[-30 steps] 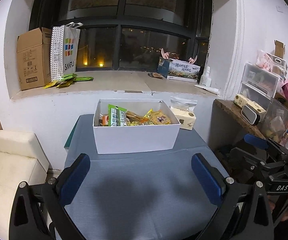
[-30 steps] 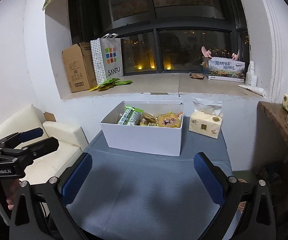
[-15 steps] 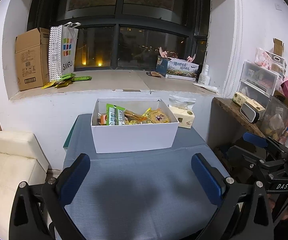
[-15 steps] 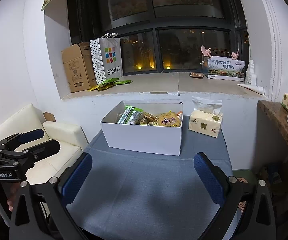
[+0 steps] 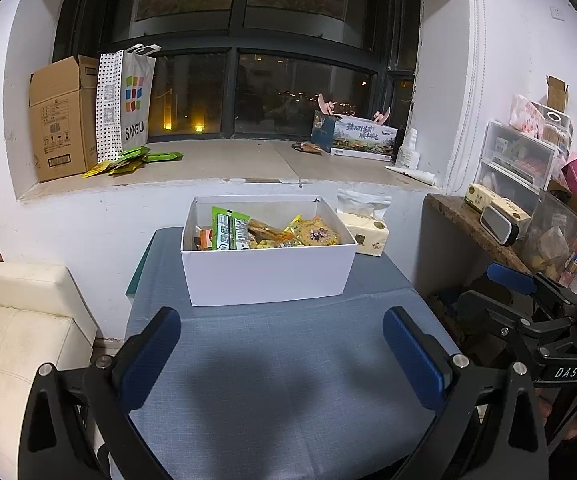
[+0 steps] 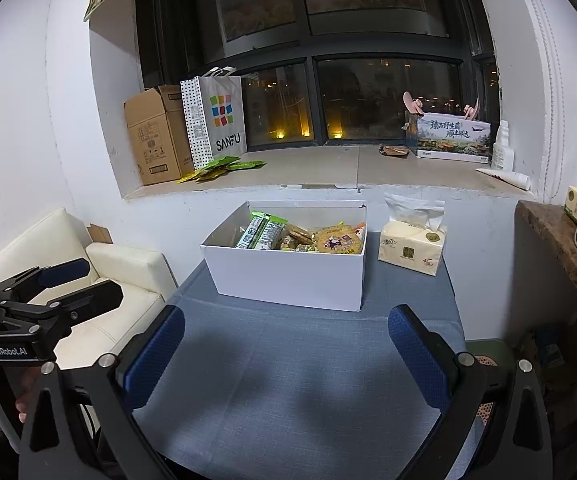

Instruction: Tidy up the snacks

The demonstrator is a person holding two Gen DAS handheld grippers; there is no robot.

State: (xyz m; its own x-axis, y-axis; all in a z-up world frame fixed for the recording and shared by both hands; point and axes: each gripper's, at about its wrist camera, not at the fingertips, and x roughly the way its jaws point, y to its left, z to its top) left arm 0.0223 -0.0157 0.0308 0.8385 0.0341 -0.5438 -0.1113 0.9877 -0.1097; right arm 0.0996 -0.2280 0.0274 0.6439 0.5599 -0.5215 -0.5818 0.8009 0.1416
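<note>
Both tongs hang spread wide with nothing between their blue pads: the left gripper (image 5: 280, 346) over the near left of the table (image 5: 288, 380), the right gripper (image 6: 286, 344) over its near right, each well short of the box. That grey-blue cloth is bare in front of them. At its far end stands the white box (image 5: 266, 274), open-topped, and the snacks (image 5: 272, 232) lie inside it: a green packet (image 5: 228, 232) upright toward the left, a round yellow pack (image 6: 338, 242) toward the right, smaller wrappers between that are too small to name. A tissue pack (image 6: 412, 246) sits just right of the box.

Snacks in a box would fit sorting about to be done or already finished, so I judge no stage. Any reach in should come from above, clear of the thin front wall, pinching one packet by a flat edge so the neighbours stay put.
</note>
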